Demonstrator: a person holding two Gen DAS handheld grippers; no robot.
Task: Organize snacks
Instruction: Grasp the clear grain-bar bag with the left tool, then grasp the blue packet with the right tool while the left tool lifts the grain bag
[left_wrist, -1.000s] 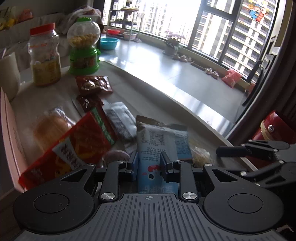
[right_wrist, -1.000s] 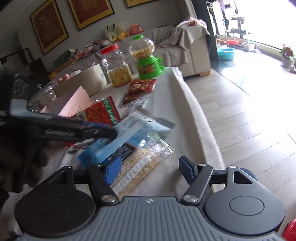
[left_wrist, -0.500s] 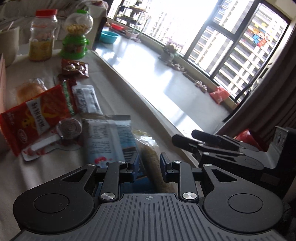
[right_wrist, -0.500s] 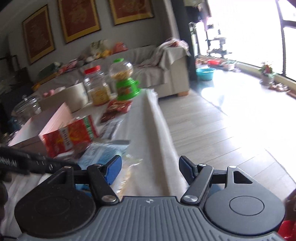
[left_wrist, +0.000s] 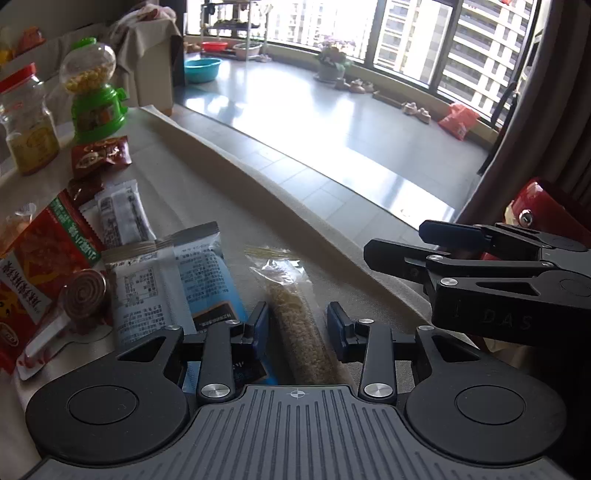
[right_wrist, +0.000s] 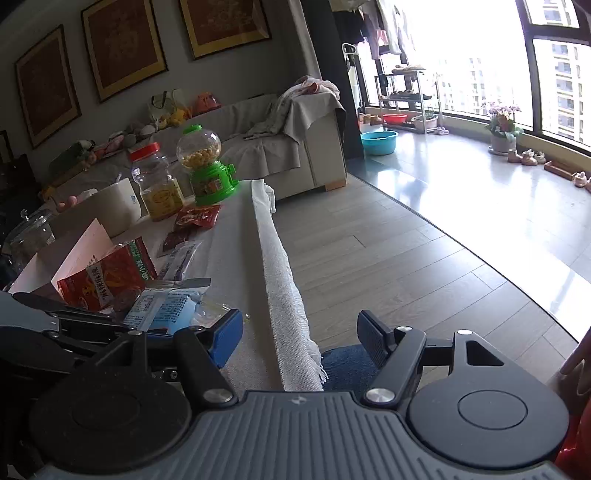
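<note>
Straddling the clear packet of grain bar (left_wrist: 301, 325), the left tongs (left_wrist: 297, 326) stand spread, one blue pad on each side of it with daylight between pad and wrapper; nothing is pinched yet. Packet lies flat on the cloth-covered counter (left_wrist: 207, 173), near its window-side edge. Long axis runs straight away from the left tongs, in line with their fingers, near end passing under the tool body, crimped far end (left_wrist: 267, 253) pointing toward the window. Judgement: closing here would take the packet across its narrow width, which suits the pads.

Right tongs (right_wrist: 299, 338) also spread and holding nothing, hanging over the counter's fringed edge, one pad above the cloth and the other beyond it over the floor. The packet lies to their left; left tongs are clearly the nearer.

Just beside the packet, toward the counter's middle: blue-and-white pouch (left_wrist: 181, 284), touching or nearly so, also lengthwise. Risk: the left pad could catch its edge.

Farther: spiral lollipop (left_wrist: 83, 295), red bag (left_wrist: 40, 266), grey-white sachet (left_wrist: 120, 216), small red wrapper (left_wrist: 101, 155).

Far end: green gumball dispenser (left_wrist: 94, 94) and red-lidded jar (left_wrist: 27, 122). Pink open box (right_wrist: 70, 258) sits along the inner side, a likely destination.
</note>
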